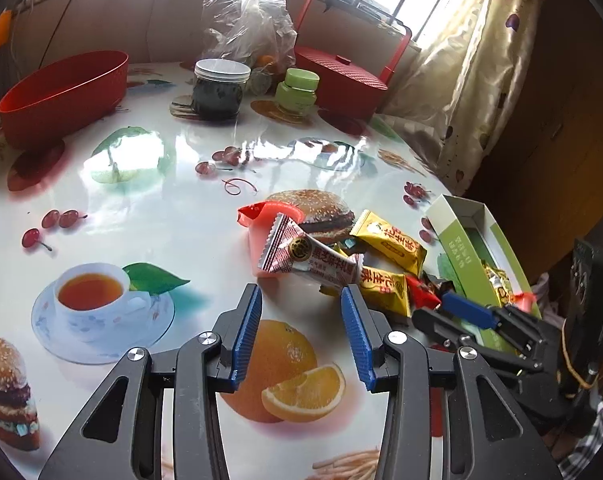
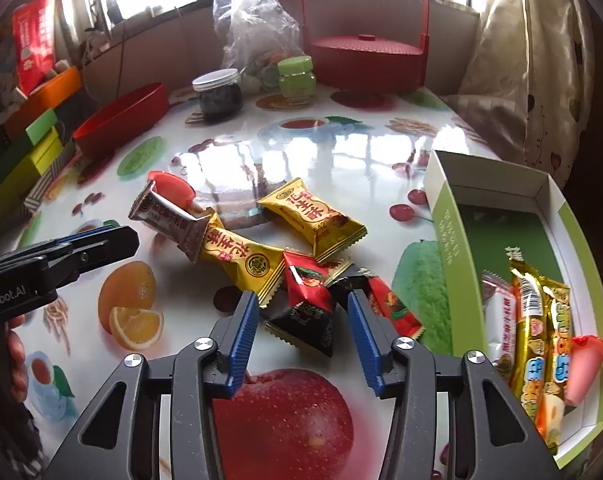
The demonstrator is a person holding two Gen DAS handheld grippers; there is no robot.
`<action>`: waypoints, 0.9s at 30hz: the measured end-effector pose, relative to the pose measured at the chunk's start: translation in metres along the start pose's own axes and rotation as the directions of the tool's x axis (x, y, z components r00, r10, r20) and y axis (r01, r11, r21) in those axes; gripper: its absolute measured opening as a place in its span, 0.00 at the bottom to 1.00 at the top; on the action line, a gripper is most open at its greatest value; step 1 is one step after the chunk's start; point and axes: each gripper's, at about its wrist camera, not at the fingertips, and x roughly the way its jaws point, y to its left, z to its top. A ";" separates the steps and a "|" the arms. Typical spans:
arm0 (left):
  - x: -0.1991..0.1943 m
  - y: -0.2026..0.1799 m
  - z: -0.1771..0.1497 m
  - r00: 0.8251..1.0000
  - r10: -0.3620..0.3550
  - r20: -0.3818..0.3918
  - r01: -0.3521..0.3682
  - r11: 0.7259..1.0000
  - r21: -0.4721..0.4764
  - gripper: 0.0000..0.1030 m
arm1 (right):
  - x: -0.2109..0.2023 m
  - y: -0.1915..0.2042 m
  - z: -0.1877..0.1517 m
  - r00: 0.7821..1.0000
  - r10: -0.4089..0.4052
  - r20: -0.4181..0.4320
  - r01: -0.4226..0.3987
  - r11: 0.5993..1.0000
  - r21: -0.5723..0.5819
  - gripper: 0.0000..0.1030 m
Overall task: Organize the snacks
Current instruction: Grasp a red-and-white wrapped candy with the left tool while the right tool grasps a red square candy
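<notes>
A pile of snack packets lies on the fruit-print table. A white and maroon packet (image 1: 309, 256) is just ahead of my open, empty left gripper (image 1: 299, 294). Yellow packets (image 1: 389, 240) lie to its right. In the right wrist view my open, empty right gripper (image 2: 301, 300) straddles a red and black packet (image 2: 307, 300). Yellow packets (image 2: 313, 216) and the maroon packet (image 2: 173, 220) lie beyond. A green and white box (image 2: 445, 216) at the right holds several snacks (image 2: 541, 332). The left gripper (image 2: 97, 242) shows at the left.
A red tub (image 1: 61, 96), a dark jar (image 1: 219, 88), a green jar (image 1: 297, 90), a plastic bag (image 1: 249, 20) and a red lidded basket (image 1: 341, 76) stand at the back. A pink jelly cup (image 1: 269, 220) lies by the pile. Boxes (image 2: 33, 152) are stacked at the left edge.
</notes>
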 end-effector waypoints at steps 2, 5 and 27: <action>0.003 0.001 0.003 1.000 -0.012 -0.005 0.012 1.000 -0.015 0.42 | 0.003 0.001 -0.001 1.000 0.010 -0.007 -0.010 1.000 0.005 0.36; 0.009 0.002 0.008 1.000 -0.030 -0.007 0.030 0.999 -0.045 0.42 | 0.007 0.002 -0.001 1.000 0.020 -0.015 -0.020 1.000 0.015 0.34; 0.025 -0.025 -0.002 0.998 0.023 -0.066 -0.021 0.999 0.040 0.42 | -0.001 -0.006 -0.013 1.000 0.019 0.008 -0.019 0.998 0.054 0.23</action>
